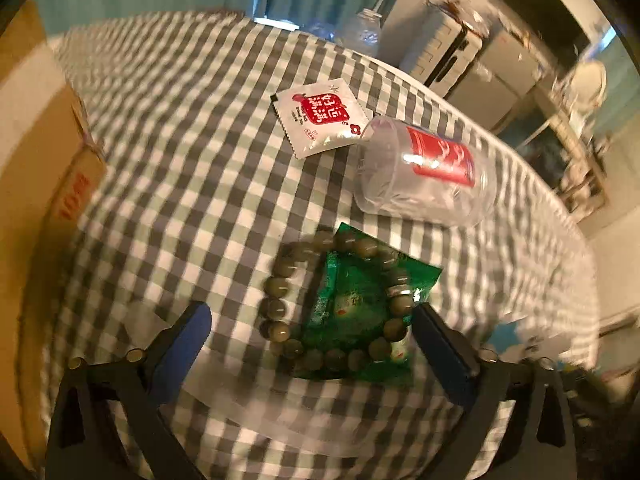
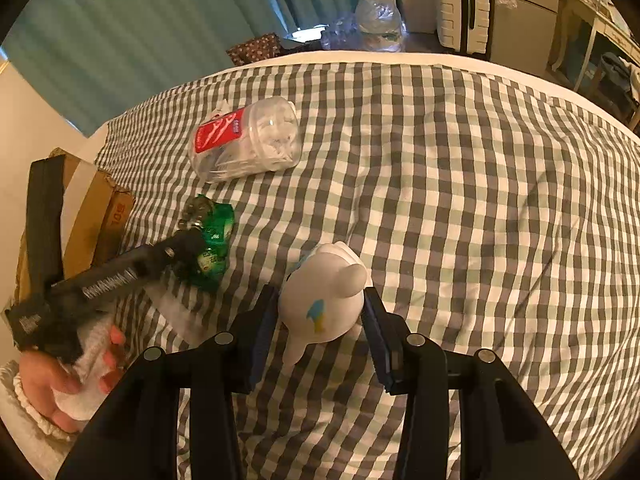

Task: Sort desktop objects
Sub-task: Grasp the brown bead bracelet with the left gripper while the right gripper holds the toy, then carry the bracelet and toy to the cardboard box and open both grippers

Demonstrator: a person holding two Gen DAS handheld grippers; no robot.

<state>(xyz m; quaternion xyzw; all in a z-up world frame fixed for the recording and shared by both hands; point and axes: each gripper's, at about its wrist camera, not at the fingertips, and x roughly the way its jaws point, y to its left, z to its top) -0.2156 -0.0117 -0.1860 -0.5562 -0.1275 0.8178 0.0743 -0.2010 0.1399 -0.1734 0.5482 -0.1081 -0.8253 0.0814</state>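
Nearest the right wrist camera, 1 white figurine with a blue and yellow mark sits between the spread fingers of the right gripper; whether the pads touch it cannot be told, and the figurine seems to rest on the checked cloth toward the near edge. It looks hard, smooth and probably breakable, so a hold across its round body seems safer than one on its thin limbs.

Toward the left edge, the left gripper hovers with its jaws wide apart, gripping nothing, around 1 bead bracelet that lies half on 1 green sachet. The bracelet is likely loose and heavy for its size, best pinched across one strand of beads; the sachet is thin, crinkly and slippery.

Farther toward the far edge lie 1 clear plastic jar on its side, light and apt to roll, and just beside it 1 white and red sachet, flat. A cardboard box stands at the left edge.
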